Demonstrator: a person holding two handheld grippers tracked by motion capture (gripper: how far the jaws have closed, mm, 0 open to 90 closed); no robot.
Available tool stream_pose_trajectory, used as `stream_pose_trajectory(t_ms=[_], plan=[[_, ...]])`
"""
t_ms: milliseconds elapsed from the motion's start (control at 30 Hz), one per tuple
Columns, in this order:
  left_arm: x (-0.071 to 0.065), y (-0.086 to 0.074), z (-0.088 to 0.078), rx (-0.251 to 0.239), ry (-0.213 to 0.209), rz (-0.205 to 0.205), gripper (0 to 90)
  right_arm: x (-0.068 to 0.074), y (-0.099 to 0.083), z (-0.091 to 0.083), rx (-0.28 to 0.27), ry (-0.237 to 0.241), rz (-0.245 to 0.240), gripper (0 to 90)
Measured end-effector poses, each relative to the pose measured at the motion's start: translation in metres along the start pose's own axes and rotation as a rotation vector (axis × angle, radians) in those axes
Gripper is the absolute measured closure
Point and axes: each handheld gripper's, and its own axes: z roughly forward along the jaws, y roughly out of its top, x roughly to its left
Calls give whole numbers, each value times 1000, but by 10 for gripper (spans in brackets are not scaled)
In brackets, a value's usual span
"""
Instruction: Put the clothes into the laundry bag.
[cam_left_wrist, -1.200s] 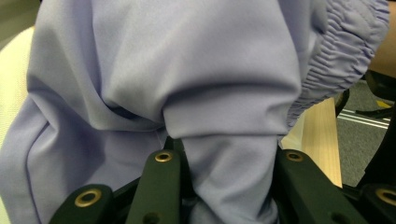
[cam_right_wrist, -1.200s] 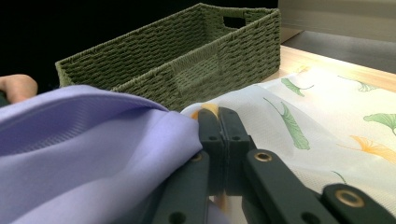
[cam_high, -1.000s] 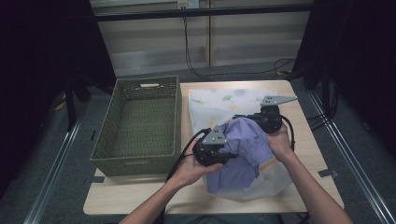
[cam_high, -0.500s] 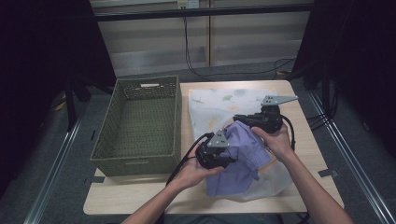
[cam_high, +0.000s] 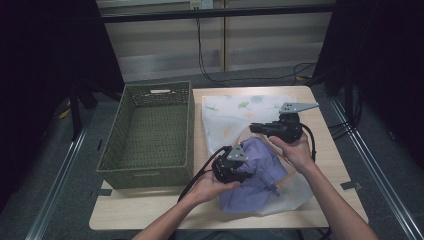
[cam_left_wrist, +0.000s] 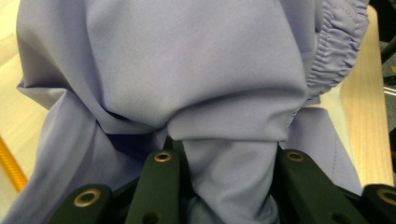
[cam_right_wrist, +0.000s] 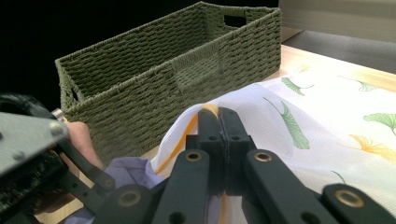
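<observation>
A purple garment (cam_high: 257, 177) with an elastic waistband lies bunched in the mouth of a white leaf-print mesh bag (cam_high: 232, 112) on the table. My left gripper (cam_high: 246, 175) is shut on a fold of this garment (cam_left_wrist: 187, 70), and the cloth bulges up between the two black jaws (cam_left_wrist: 224, 154). My right gripper (cam_high: 253, 128) is shut on the bag's orange-trimmed edge (cam_right_wrist: 187, 133) and holds it lifted, jaws pressed together (cam_right_wrist: 218, 114). The purple cloth (cam_right_wrist: 126, 170) and the left gripper (cam_right_wrist: 28, 154) lie just below that raised edge.
A green woven basket (cam_high: 150, 90) stands empty at the table's left, close to the bag; its wall (cam_right_wrist: 187, 60) rises right behind the lifted edge. Bare wooden tabletop (cam_high: 325, 125) shows right of the bag. Cables trail from both grippers.
My left gripper has sunk a little toward the table and the person, taking the purple garment with it. The right gripper has kept still on the bag's edge.
</observation>
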Motion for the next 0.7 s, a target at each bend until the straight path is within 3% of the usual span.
stream_pose_trajectory(t_ms=[200, 233, 267, 467, 700], plan=[[3, -4, 8, 20, 5, -10, 709, 0, 1, -3, -6, -2, -1, 900], [4, -4, 6, 48, 9, -3, 709, 0, 1, -3, -7, -4, -3, 900], [4, -6, 9, 21, 3, -15, 709, 0, 1, -3, -8, -3, -3, 900], [8, -9, 12, 71, 12, -5, 707, 1, 0, -2, -4, -5, -4, 899], [9, -15, 21, 73, 13, -33, 704, 1, 1, -3, -8, -3, -6, 899]])
